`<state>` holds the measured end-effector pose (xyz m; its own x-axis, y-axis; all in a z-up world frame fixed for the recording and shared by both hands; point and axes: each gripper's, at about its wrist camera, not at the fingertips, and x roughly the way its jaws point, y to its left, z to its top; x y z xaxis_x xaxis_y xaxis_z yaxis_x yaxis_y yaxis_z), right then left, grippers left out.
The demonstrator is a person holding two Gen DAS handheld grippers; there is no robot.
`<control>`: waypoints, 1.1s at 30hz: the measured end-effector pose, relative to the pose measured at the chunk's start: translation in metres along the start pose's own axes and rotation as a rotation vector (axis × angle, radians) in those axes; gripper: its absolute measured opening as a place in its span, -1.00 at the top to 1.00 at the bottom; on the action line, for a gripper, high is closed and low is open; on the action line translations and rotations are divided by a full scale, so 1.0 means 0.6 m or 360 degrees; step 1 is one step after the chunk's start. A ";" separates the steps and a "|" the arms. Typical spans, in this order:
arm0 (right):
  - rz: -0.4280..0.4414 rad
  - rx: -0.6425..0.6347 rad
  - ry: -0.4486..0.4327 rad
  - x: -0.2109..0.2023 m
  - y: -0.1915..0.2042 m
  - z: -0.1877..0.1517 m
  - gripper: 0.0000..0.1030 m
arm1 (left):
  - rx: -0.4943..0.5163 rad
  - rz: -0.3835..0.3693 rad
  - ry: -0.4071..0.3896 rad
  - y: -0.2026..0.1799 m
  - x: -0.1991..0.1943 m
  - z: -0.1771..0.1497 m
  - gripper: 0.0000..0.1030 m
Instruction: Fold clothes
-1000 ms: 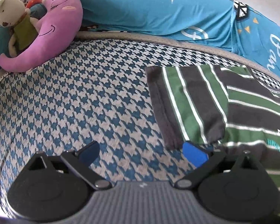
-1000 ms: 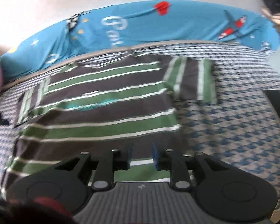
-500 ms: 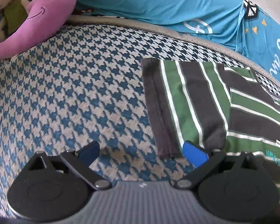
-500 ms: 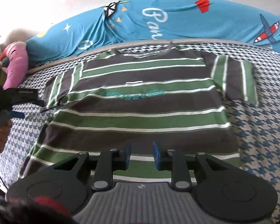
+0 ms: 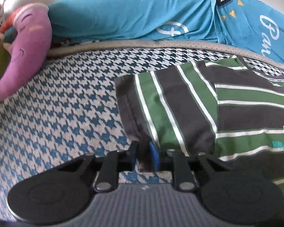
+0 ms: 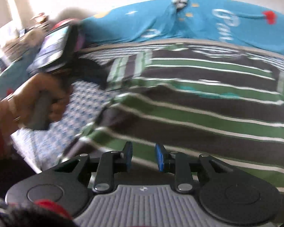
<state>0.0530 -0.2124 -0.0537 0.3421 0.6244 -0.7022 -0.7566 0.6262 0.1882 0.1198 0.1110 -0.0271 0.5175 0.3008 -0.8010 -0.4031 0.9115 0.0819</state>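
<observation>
**Left claw clamped on sleeve hem; right claw apart over shirt**

The striped T-shirt lies spread flat on my houndstooth mattress cover, collar toward the far edge, where a grey piped border runs. Its sleeve extends toward the left side of the bed. My left claw has its blue pads drawn together on the dark hem of that sleeve at its near corner; cloth shows between them.

My right claw stands with its pads apart, nothing between them, above the lower body of the shirt near its hem. That view is blurred. In it my left hand grips its tool handle at the shirt's left side.

Beyond the far edge lies a blue printed quilt. A purple plush pillow rests at the far-left corner.
</observation>
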 end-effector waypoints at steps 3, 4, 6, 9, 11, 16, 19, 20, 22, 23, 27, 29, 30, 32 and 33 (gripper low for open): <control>0.0112 -0.0111 0.0029 0.014 0.039 -0.008 0.49 | -0.0010 0.0074 -0.0017 0.003 0.005 0.003 0.77; 0.0146 -0.0145 0.0034 0.017 0.051 -0.010 0.49 | -0.0011 0.0107 -0.0012 0.007 0.007 0.004 0.79; 0.0212 -0.0210 0.0036 0.024 0.076 -0.015 0.49 | -0.0014 0.0175 0.0000 0.014 0.011 0.007 0.80; 0.0285 -0.0303 0.0034 0.035 0.110 -0.022 0.49 | -0.0066 0.0156 0.0027 0.028 0.015 0.016 0.79; 0.0294 -0.0360 0.0008 0.042 0.127 -0.022 0.49 | -0.0094 0.0209 0.0045 0.037 0.017 0.020 0.74; 0.0240 -0.0347 -0.0064 0.069 0.142 -0.009 0.49 | -0.0143 0.0187 0.0045 0.046 0.006 0.024 0.57; 0.0173 -0.0291 -0.0113 0.080 0.139 0.003 0.49 | -0.0166 0.0145 0.0035 0.050 -0.005 0.026 0.32; 0.0143 -0.0275 -0.0123 0.084 0.138 0.007 0.49 | -0.0174 0.0131 0.0032 0.051 -0.008 0.027 0.22; 0.0083 -0.0239 -0.0129 0.093 0.135 0.013 0.49 | -0.0144 0.0118 0.0014 0.042 -0.017 0.026 0.13; 0.0059 -0.0215 -0.0124 0.099 0.134 0.014 0.49 | -0.0136 0.0109 0.0009 0.039 -0.021 0.026 0.09; 0.0017 -0.0122 -0.0091 0.120 0.124 0.022 0.49 | -0.0122 0.0058 0.0003 0.033 -0.032 0.027 -0.04; 0.0007 -0.0116 -0.0087 0.128 0.126 0.023 0.49 | -0.0123 0.0026 0.0008 0.032 -0.034 0.027 -0.06; -0.0003 -0.0117 -0.0083 0.132 0.127 0.023 0.49 | -0.0116 0.0007 0.0012 0.031 -0.034 0.027 -0.09; -0.0028 -0.0119 -0.0074 0.140 0.129 0.023 0.49 | -0.0100 -0.0037 0.0019 0.027 -0.034 0.027 -0.11; -0.0038 -0.0117 -0.0074 0.142 0.129 0.021 0.49 | -0.0094 -0.0058 0.0020 0.025 -0.034 0.026 -0.13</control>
<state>0.0306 -0.1046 -0.0900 0.3848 0.6319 -0.6727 -0.7863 0.6062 0.1197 0.1148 0.1229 -0.0001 0.5235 0.2636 -0.8102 -0.4280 0.9036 0.0175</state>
